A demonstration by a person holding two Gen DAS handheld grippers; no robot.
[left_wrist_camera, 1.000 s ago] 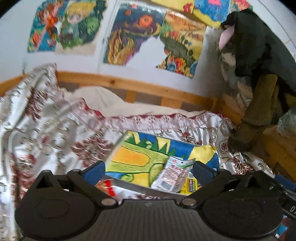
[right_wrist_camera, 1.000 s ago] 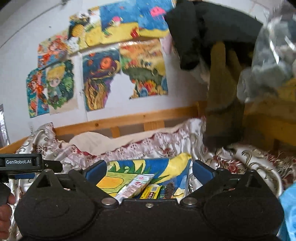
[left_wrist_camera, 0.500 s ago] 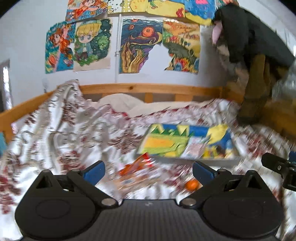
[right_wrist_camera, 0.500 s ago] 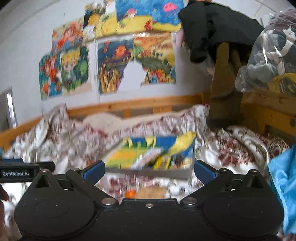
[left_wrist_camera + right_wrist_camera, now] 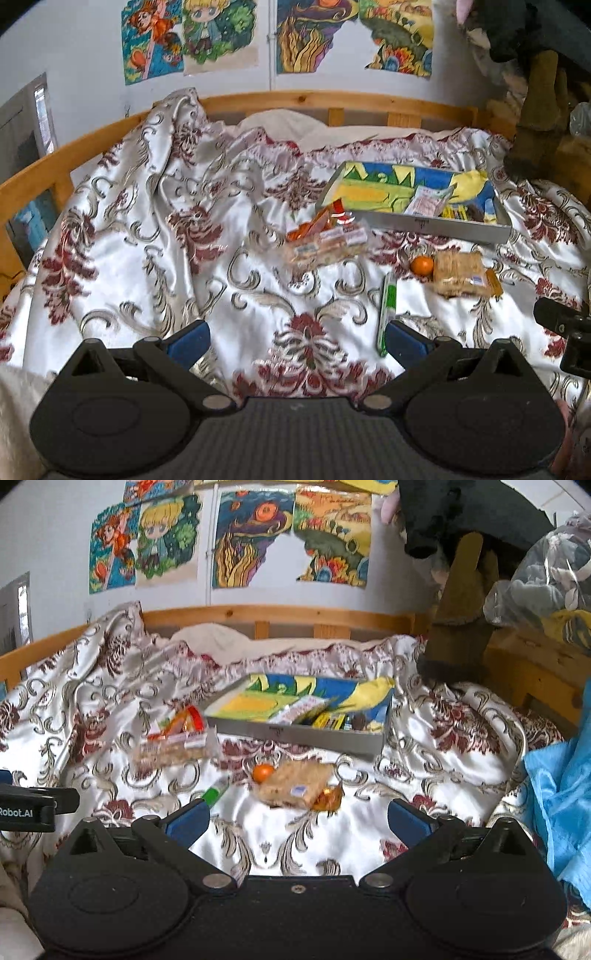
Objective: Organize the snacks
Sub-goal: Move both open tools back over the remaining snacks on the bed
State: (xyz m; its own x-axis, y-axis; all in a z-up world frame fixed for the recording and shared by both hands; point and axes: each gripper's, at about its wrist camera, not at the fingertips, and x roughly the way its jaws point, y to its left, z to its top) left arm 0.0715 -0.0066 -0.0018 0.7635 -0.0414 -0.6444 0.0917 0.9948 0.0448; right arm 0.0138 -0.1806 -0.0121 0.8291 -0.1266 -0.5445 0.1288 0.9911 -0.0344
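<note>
While both your left gripper (image 5: pixel 295 341) and right gripper (image 5: pixel 295 821) hover empty with jaws spread, you are between picks; next reach the clear-wrapped tan cracker pack (image 5: pixel 295 784) at centre frame for the shallow grey tray (image 5: pixel 295 734).

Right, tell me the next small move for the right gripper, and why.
Probably ease the right gripper forward and down over the cracker pack. Its fingers are open and empty, the pack lies loose on the bedspread straight ahead of them, outside the tray, beside the small orange.
</note>
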